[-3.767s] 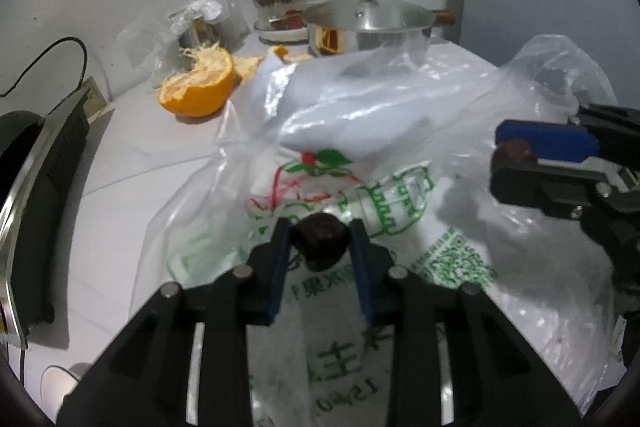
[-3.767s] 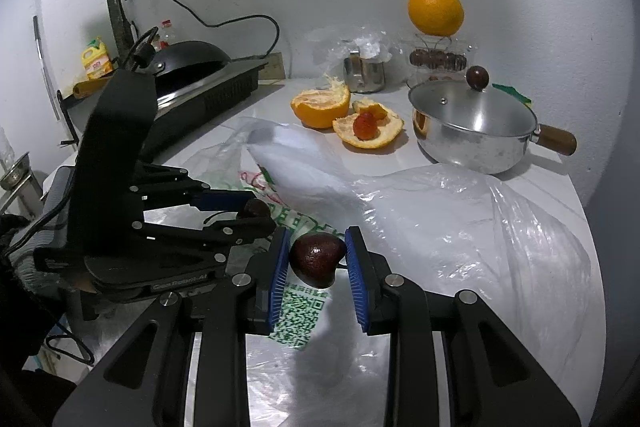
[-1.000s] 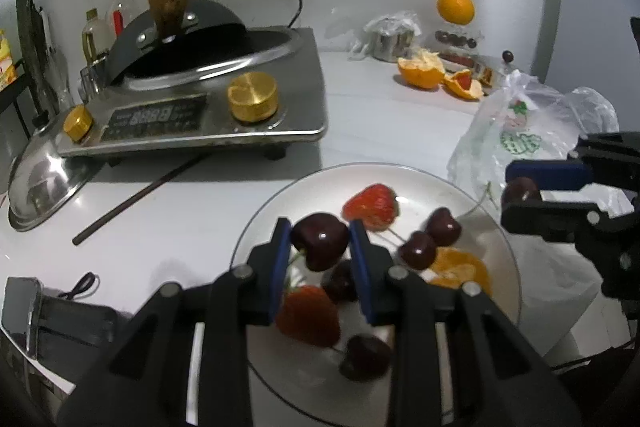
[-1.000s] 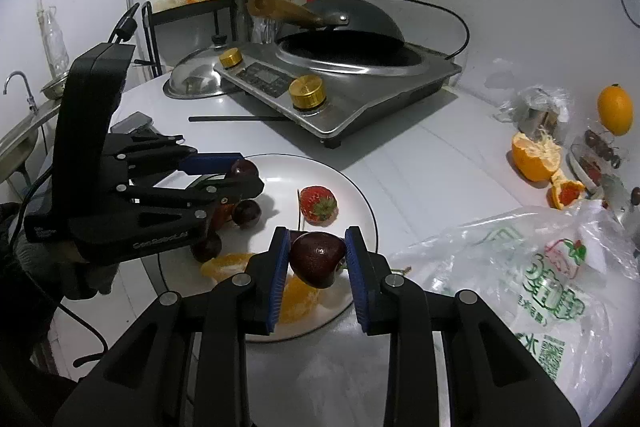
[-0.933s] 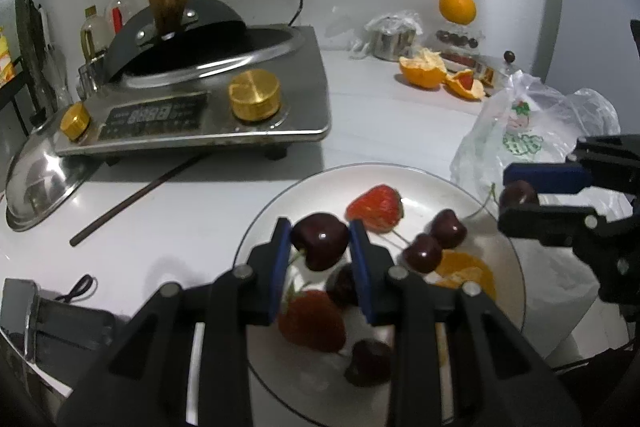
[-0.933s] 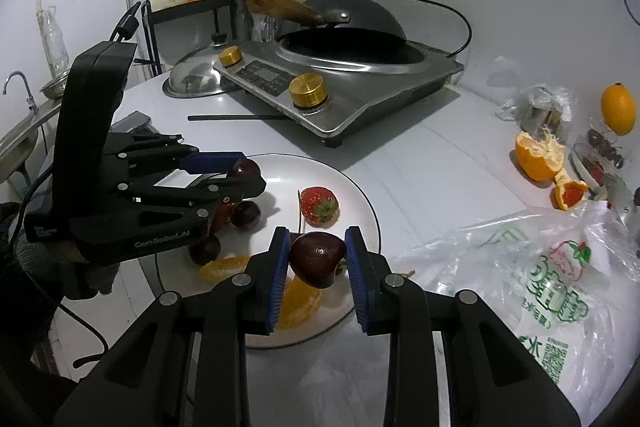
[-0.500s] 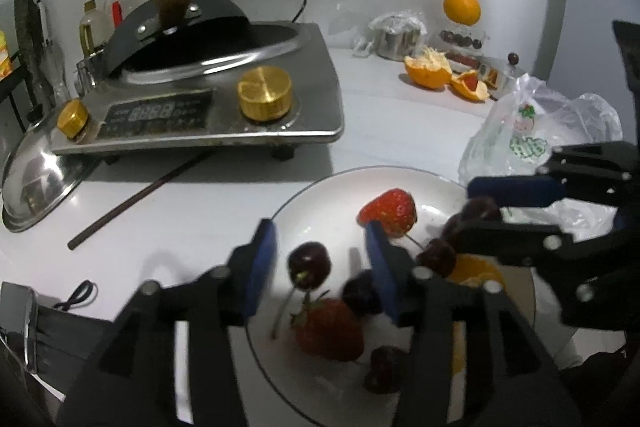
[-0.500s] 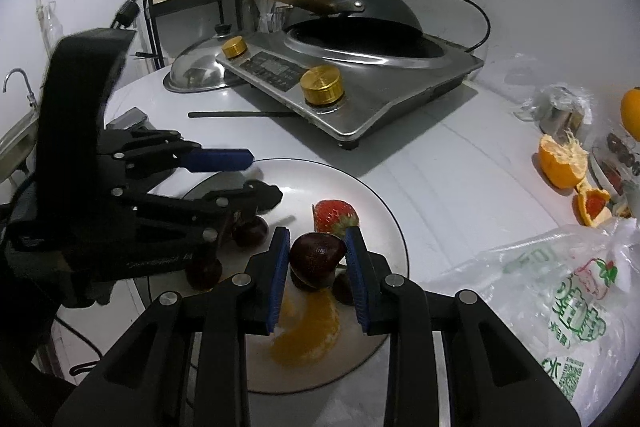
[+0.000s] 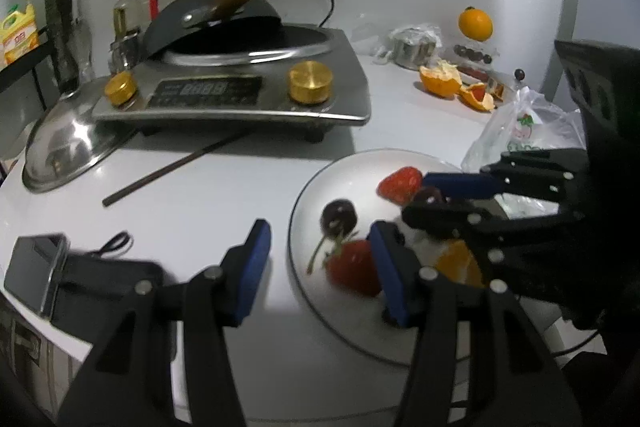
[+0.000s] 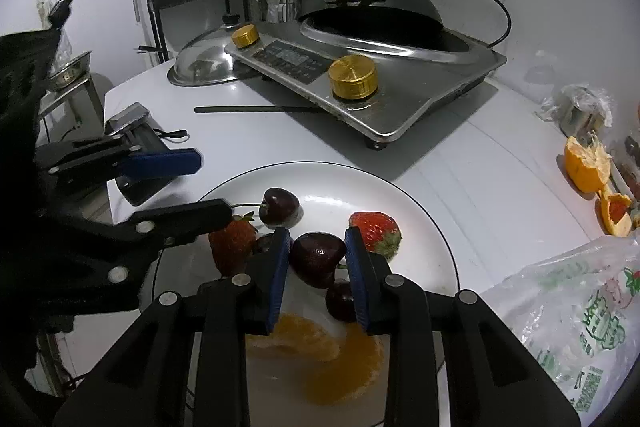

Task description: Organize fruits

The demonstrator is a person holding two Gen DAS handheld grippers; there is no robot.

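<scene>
A white plate [image 9: 316, 291] [image 10: 424, 227] holds strawberries [image 9: 354, 267] [image 10: 376, 229], dark cherries and orange segments [image 10: 320, 367]. My left gripper [image 9: 320, 267] is open and empty at the plate's left rim. The cherry it dropped [image 9: 339, 215] [image 10: 279, 207] lies on the plate with its stem. My right gripper [image 10: 317, 257] is shut on a dark cherry [image 10: 318, 257] just above the plate's middle. It also shows in the left wrist view [image 9: 436, 197], over the plate's right side.
An induction cooker [image 9: 240, 95] with a black wok [image 10: 376, 15] stands behind the plate. A steel lid [image 9: 64, 155], a chopstick [image 9: 172, 169], a phone [image 9: 34, 267], a plastic bag [image 10: 580, 315], orange halves [image 9: 440, 83] and a whole orange [image 9: 475, 23] lie around.
My left gripper opened, released its cherry onto the plate and drew back to the left. My right gripper moved over the plate's middle, still holding its cherry.
</scene>
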